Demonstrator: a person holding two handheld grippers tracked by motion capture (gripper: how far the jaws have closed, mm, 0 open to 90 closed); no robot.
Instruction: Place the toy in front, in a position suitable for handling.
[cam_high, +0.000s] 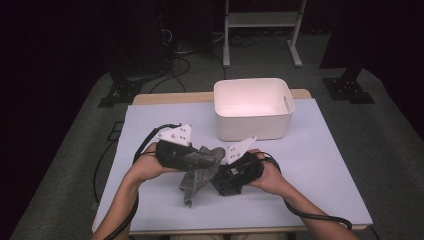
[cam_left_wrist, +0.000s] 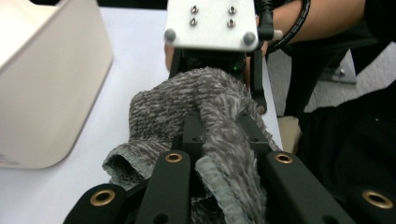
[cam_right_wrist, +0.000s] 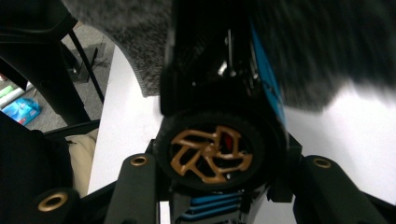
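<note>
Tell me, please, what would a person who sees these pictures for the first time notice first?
First, the grey fuzzy sock, lifted above the middle of the pale table between the two hands. The left tongs are shut on it; in the right gripper view the right tongs are closed around a black toy car with a gold-spoked wheel. Behind them, at the far edge, stands an open white bin.

- Grey fuzzy knitted sock — lifted, draped limp between the two grippers, its lower end trailing onto the white tabletop.
- Black toy car with a gold-spoked wheel — held in the right gripper, against the sock.
</note>
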